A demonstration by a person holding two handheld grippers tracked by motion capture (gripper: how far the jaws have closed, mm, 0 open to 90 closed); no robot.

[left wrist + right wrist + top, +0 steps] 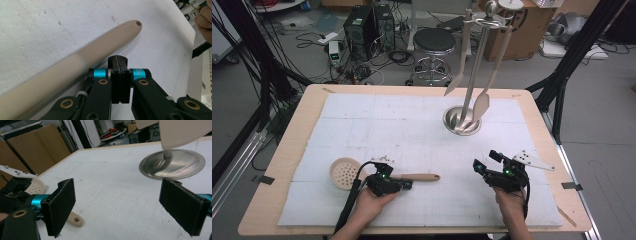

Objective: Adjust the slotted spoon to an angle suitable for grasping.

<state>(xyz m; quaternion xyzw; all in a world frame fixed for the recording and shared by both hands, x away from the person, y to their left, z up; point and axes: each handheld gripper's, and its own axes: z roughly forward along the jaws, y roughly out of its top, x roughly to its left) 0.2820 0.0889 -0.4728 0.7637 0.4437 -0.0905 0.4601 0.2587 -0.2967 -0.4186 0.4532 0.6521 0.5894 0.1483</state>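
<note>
While the skimmer (362, 175) lies near the table's (532, 100) front-left corner, the left gripper (119, 75), jaws pressed together empty, sits beside its handle; it could nudge it aside. The right gripper (130, 207) gapes wide.

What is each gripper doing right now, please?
Left gripper: shut with nothing between its jaws, lying beside the skimmer's handle.
Right gripper: open, holding nothing, above the table.

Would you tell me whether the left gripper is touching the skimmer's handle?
Cannot tell: in the left gripper view the shut left gripper sits beside the handle, contact unclear.
</note>
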